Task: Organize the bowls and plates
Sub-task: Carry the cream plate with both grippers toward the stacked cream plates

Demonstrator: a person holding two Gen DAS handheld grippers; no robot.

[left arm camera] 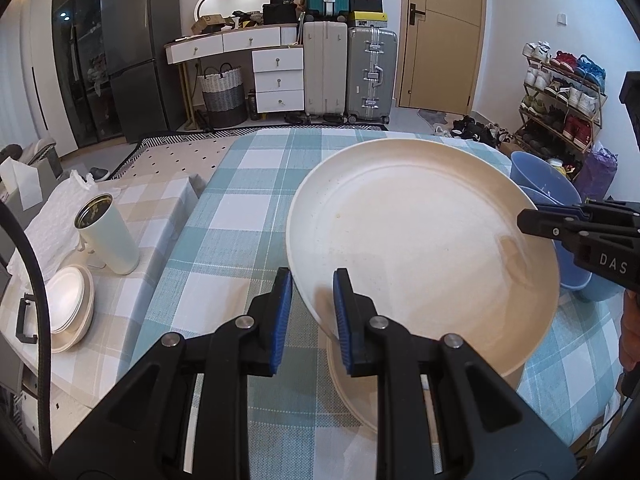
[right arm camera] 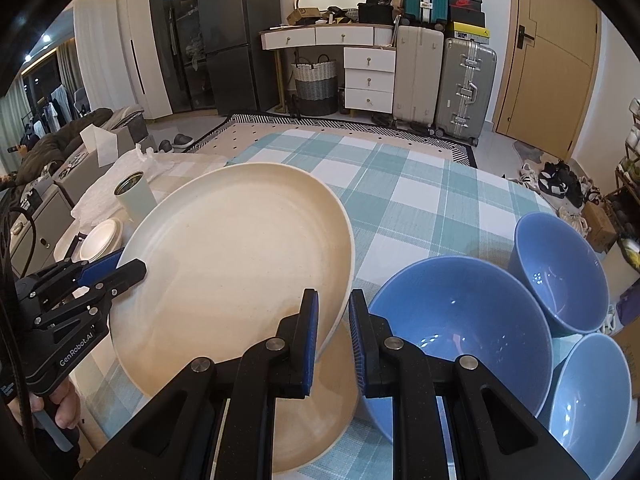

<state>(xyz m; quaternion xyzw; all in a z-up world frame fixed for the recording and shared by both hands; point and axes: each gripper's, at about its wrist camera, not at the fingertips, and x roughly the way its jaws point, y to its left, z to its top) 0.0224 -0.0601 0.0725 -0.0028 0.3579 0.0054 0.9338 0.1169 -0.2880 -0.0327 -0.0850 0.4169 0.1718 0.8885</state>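
A large cream plate [left arm camera: 420,248] is held tilted above a second cream plate [left arm camera: 352,392] that lies on the checked tablecloth. My left gripper [left arm camera: 310,320] straddles the upper plate's near rim, fingers close on it. My right gripper [right arm camera: 333,336] straddles the opposite rim [right arm camera: 332,280] the same way; it also shows in the left wrist view [left arm camera: 532,220]. The upper plate fills the right wrist view [right arm camera: 232,264], with the lower plate [right arm camera: 320,412] under it. Three blue bowls [right arm camera: 460,320] stand to the right of the plates.
A stack of small cream dishes [left arm camera: 68,304] and a cream tumbler [left arm camera: 108,232] stand on a lower side table at the left, with crumpled white paper [left arm camera: 52,220]. The blue bowls [left arm camera: 552,196] stand at the table's right edge. Suitcases, drawers and a shoe rack are far behind.
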